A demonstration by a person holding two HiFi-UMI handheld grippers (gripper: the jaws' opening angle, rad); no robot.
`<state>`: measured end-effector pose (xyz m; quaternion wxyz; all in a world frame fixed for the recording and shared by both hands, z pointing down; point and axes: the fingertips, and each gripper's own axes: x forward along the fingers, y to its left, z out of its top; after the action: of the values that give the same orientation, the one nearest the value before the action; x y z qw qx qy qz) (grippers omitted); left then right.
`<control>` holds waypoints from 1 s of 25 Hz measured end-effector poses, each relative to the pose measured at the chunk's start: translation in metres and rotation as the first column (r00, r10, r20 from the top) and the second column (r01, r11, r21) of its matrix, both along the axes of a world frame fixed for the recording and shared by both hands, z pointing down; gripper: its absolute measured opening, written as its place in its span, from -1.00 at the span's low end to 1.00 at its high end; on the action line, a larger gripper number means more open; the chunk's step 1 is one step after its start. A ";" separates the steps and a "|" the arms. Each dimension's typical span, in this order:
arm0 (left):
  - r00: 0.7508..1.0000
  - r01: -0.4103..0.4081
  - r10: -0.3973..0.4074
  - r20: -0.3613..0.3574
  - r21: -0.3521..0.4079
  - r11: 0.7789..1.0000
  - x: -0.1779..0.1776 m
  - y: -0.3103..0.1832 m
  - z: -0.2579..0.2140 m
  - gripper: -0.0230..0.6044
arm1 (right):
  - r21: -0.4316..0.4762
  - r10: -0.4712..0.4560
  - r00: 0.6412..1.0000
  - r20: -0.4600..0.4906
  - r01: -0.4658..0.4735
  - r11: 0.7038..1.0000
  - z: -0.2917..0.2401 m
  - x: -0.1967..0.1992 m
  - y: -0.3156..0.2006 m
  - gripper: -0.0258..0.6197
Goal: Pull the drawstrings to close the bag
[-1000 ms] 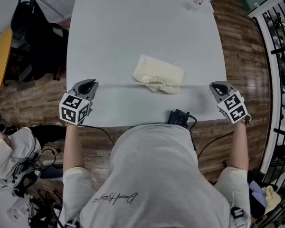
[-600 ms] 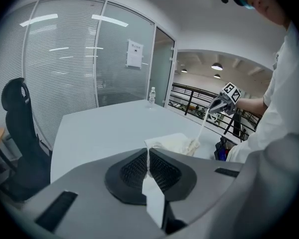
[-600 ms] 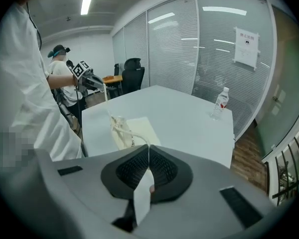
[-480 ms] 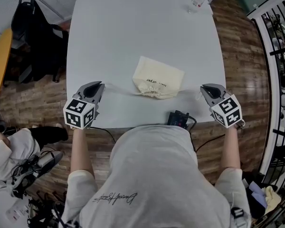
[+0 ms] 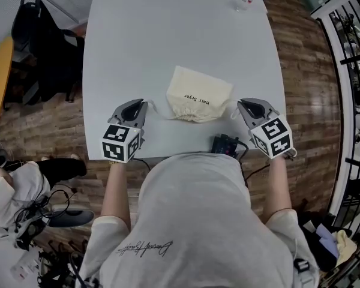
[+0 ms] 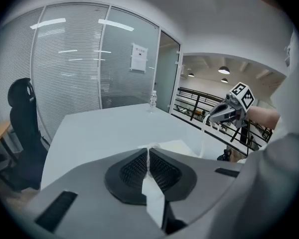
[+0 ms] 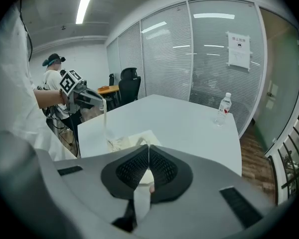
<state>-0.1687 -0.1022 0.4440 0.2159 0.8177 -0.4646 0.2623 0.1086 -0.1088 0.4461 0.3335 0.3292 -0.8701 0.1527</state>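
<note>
**Both grippers shut, each pinching a cord**

Left gripper (image 5: 141, 105) and right gripper (image 5: 243, 105) are held out in front of the torso, level with each other and apart, tips angled slightly inward. Each has its jaws pressed together, pads clamped on a drawstring (image 6: 152, 199). Marker cubes (image 5: 120, 144) face up. Bare forearms (image 5: 117, 185) reach forward, roughly parallel.

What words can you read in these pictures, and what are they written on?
"Hair Dryer": printed on the cream bag on the table.
Cursive writing on the back of the person's shirt: too blurred to read.
Paper sign on the glass wall: too small to read.
Label on the water bottle: too small to read.
</note>
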 end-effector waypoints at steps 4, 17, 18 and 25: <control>1.000 0.018 -0.018 0.007 -0.002 1.000 0.010 -0.003 0.003 -0.88 | -0.014 0.007 1.000 0.002 -0.007 1.000 0.003 -0.011 -0.002 -0.85; 1.000 -0.018 0.018 -0.020 0.012 1.000 0.033 -0.006 0.000 -0.88 | -0.011 -0.032 0.999 0.016 0.032 0.999 0.006 -0.034 -0.004 -0.85; 1.000 -0.018 0.018 -0.022 0.012 1.000 0.033 -0.006 0.000 -0.88 | -0.012 -0.035 0.999 0.017 0.036 0.999 0.006 -0.034 -0.003 -0.85; 0.999 -0.025 0.025 -0.031 0.011 1.000 0.035 -0.004 0.000 -0.88 | -0.021 -0.056 0.998 0.016 0.056 0.998 0.009 -0.037 0.002 -0.85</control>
<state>-0.1334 -0.1066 0.4444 0.2155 0.8286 -0.4522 0.2500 0.0720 -0.1063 0.4555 0.3342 0.3000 -0.8799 0.1552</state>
